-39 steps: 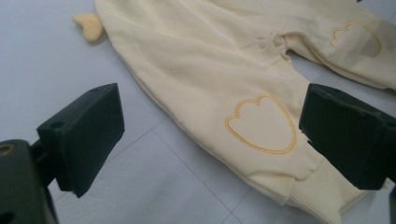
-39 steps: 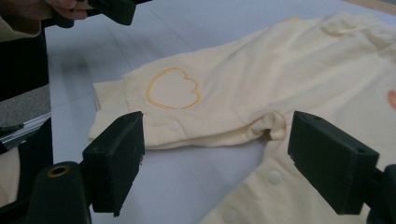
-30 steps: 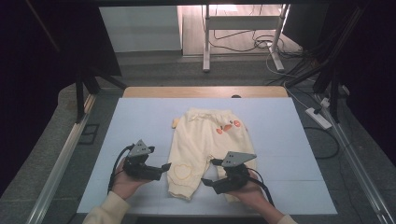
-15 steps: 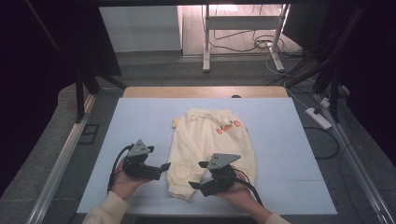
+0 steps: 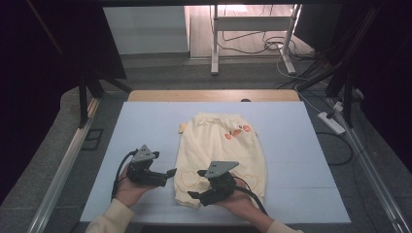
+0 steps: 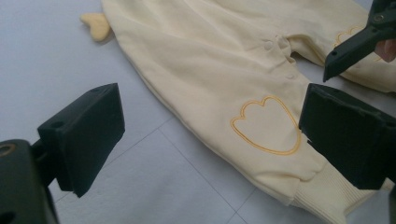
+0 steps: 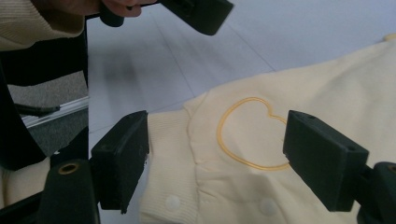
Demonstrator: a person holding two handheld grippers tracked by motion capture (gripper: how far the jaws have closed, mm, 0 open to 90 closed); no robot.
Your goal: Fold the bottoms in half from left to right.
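Note:
A pale yellow pair of baby trousers lies flat on the light blue mat, waistband at the far end, with orange prints near the waist. My left gripper stands open just left of the near left leg; in the left gripper view its jaws frame the cuff and an orange outline print. My right gripper is open and points left over the same leg's cuff. In the right gripper view the cuff and outline print lie between the jaws, which hold nothing.
A small yellow flap pokes out beside the waistband's left side. The wooden table edge runs behind the mat. A power strip and cables lie on the floor at the right. Metal rails flank the table.
My right gripper has swung left from the right leg to the left leg's cuff, close to my left gripper. The left gripper has barely moved.

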